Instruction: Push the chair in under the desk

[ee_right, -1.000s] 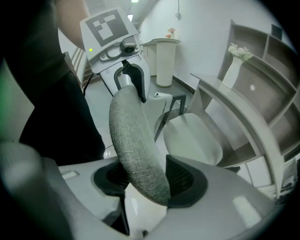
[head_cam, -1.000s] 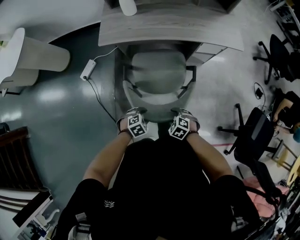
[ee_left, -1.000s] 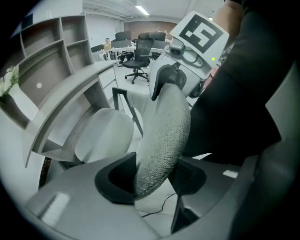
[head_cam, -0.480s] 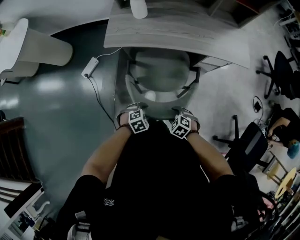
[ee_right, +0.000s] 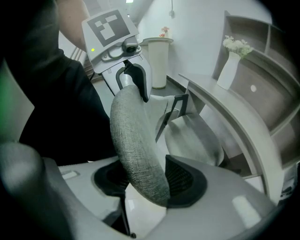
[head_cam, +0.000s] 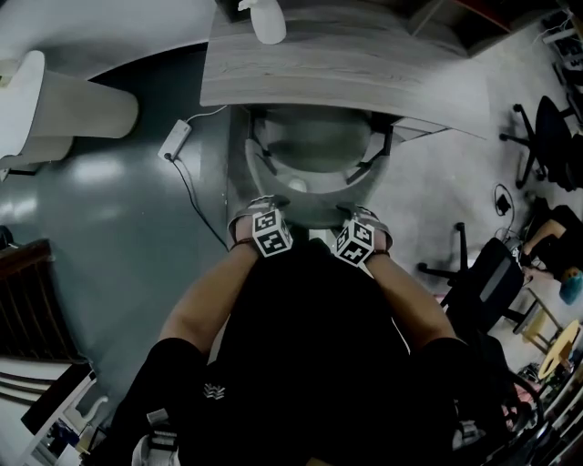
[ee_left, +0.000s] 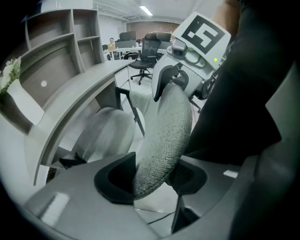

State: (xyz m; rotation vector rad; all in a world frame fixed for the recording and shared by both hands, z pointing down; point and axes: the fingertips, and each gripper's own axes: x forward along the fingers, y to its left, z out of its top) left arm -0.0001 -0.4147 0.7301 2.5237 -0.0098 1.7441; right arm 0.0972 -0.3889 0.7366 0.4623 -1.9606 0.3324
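Observation:
A grey fabric office chair stands at the grey wooden desk [head_cam: 346, 64], its seat [head_cam: 314, 141] partly under the desk edge. Both grippers hold the top edge of its backrest [head_cam: 310, 207] from behind. My left gripper [head_cam: 264, 214] is on the left part, my right gripper [head_cam: 360, 223] on the right. In the left gripper view the backrest [ee_left: 166, 126] runs between the jaws of my left gripper [ee_left: 152, 180], and both pads press on it. The right gripper view shows the same: the backrest [ee_right: 133, 136] is clamped in my right gripper [ee_right: 150, 180], with the seat [ee_right: 192, 136] beyond.
A white vase [head_cam: 264, 18] stands on the desk, holding flowers [ee_right: 236, 46]. A white cylinder bin [head_cam: 73, 105] and a power strip [head_cam: 175, 136] with its cable lie on the floor at left. Black office chairs [head_cam: 487, 273] stand at right. Shelves [ee_left: 56, 28] rise behind the desk.
The chair has rolled forward, and more of its seat is now under the desk edge. Both grippers moved forward with the backrest, still holding it.

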